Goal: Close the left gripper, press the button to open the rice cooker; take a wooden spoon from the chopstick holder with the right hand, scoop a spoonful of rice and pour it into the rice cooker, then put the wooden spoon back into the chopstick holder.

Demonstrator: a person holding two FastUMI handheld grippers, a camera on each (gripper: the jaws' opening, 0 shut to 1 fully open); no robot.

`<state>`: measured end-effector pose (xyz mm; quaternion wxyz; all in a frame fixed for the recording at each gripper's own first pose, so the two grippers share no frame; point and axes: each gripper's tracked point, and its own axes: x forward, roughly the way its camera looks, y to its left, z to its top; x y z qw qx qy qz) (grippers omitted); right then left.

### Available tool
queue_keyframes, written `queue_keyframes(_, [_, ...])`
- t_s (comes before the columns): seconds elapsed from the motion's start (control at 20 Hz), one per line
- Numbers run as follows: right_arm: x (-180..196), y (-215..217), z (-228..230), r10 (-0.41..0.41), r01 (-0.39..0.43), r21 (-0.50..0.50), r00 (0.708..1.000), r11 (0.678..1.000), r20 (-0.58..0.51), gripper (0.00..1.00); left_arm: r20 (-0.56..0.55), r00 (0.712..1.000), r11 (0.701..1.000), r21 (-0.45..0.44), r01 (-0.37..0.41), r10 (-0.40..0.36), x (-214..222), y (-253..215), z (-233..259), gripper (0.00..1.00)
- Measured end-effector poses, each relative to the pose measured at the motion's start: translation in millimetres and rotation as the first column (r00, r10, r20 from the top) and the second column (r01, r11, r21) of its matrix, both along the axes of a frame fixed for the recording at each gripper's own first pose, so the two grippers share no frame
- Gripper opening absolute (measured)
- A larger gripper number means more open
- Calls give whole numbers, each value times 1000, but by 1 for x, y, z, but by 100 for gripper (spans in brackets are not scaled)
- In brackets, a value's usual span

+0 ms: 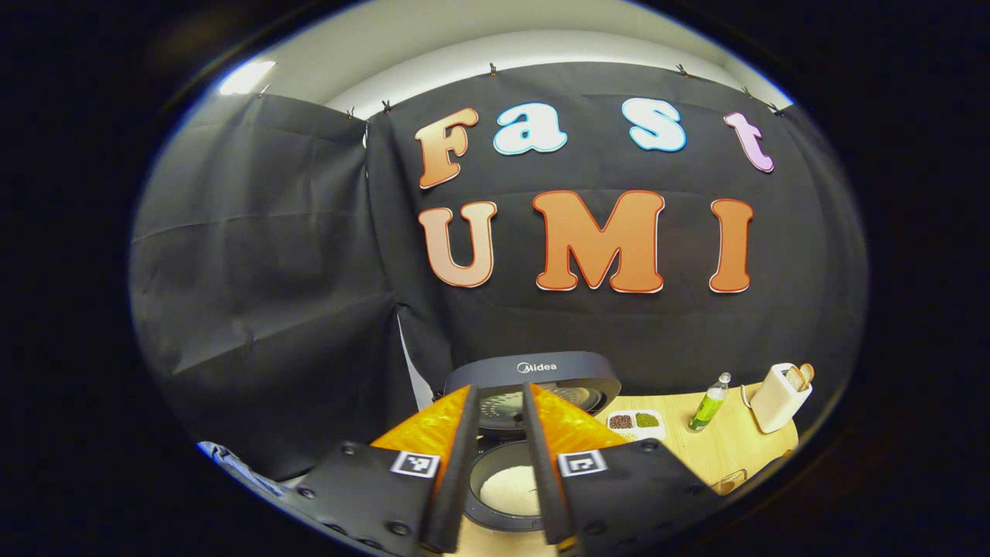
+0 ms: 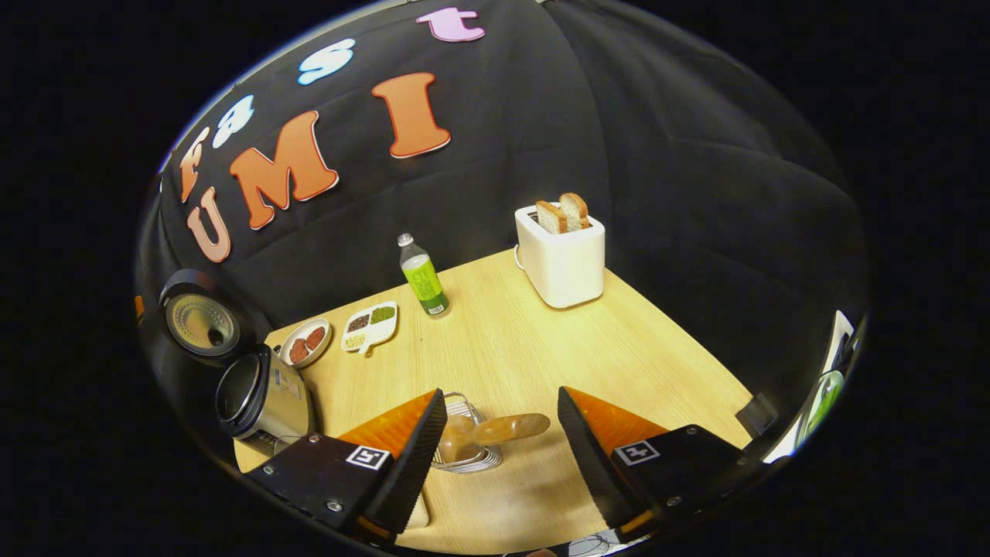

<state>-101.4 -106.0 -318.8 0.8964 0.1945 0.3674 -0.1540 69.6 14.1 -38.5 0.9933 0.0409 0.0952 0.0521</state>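
Observation:
The rice cooker (image 1: 534, 379) stands open with its lid up, and its inner pot (image 1: 506, 487) holds a white layer of rice. My left gripper (image 1: 499, 391) hovers just above and in front of the pot, its fingers a narrow gap apart with nothing between them. In the right gripper view the cooker (image 2: 263, 398) sits at the table's left edge. A wire chopstick holder (image 2: 468, 456) holds wooden spoons (image 2: 506, 428). My right gripper (image 2: 501, 393) is wide open above the holder, with one spoon head lying between the fingers, untouched.
On the wooden table (image 2: 541, 348) stand a white toaster (image 2: 561, 263) with bread slices, a green bottle (image 2: 424, 278), a divided dish of beans (image 2: 371, 325) and a small plate (image 2: 305, 343). The black cloth wall closes in behind the table and on both sides.

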Motion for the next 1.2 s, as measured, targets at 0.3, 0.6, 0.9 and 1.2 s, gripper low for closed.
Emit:
queue_keyframes(0.3, [4,20,-34,29,-26,77,999,997,-36,90,29,999,999,37,-33,31,-27,-1,6,87])
queue_keyframes(0.6, [17,36,-52,48,-46,127,999,991,-12,67,22,999,997,65,-45,44,-42,5,4,84])
queue_keyframes(0.9, [28,44,-58,63,-64,90,998,994,5,35,32,999,997,69,-39,37,-44,5,8,84])
queue_keyframes(1.2, [40,58,-48,94,-96,60,995,994,28,16,81,996,995,80,-51,45,-50,15,19,77])
